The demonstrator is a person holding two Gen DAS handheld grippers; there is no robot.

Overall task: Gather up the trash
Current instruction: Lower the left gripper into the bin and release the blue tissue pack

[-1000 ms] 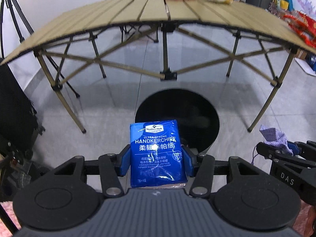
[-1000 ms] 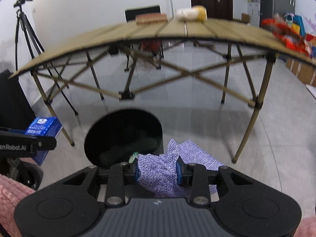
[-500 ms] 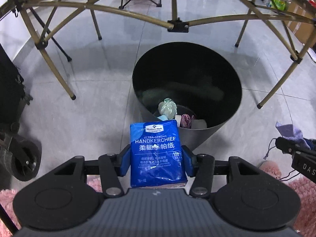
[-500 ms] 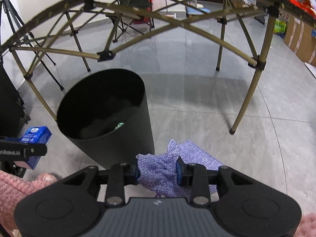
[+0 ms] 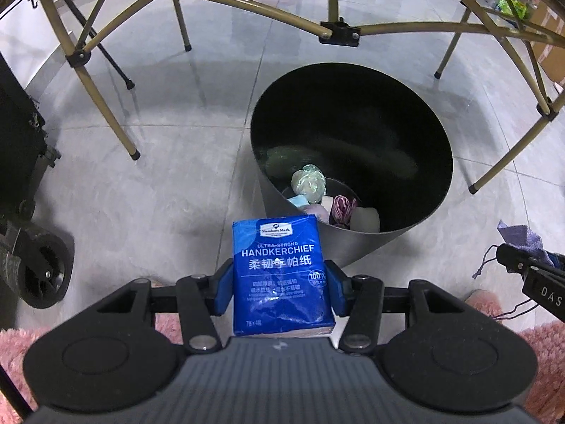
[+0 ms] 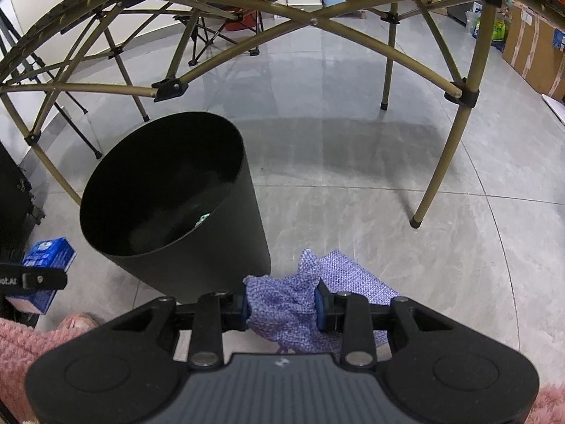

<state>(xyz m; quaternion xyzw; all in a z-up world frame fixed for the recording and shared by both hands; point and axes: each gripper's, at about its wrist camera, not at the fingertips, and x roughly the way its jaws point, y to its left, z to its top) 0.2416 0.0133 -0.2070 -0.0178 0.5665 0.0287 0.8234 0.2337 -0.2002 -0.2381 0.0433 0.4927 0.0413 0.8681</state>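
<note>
The left gripper [image 5: 279,291] is clamped on a blue handkerchief pack [image 5: 280,272], its blue pads pressing the pack's two long sides near the lower half, so the pack stands upright between them just short of the near rim of the black bin [image 5: 353,162]. The pack looks light, with a slick film wrapper and soft tissue inside that will give under pressure; a hold across the sides, as here, seems safer than one on the glossy faces, and it should drop cleanly once released. The right gripper [image 6: 282,305] is pinched narrow on a crumpled purple cloth [image 6: 293,304], which is limp and near weightless, bunched between the pads with the rest sagging below; it may cling or snag on release. It hangs beside the bin's outer wall, not over the opening. The bin already holds several bits of trash [image 5: 309,183] at its bottom. Compared with a second ago, both views have tipped downward and come lower: the bench top with its items has left the frames, only the bench frame [image 5: 339,31] arches overhead, and the bin's inside is now open to view. Both grips are unchanged.
</note>
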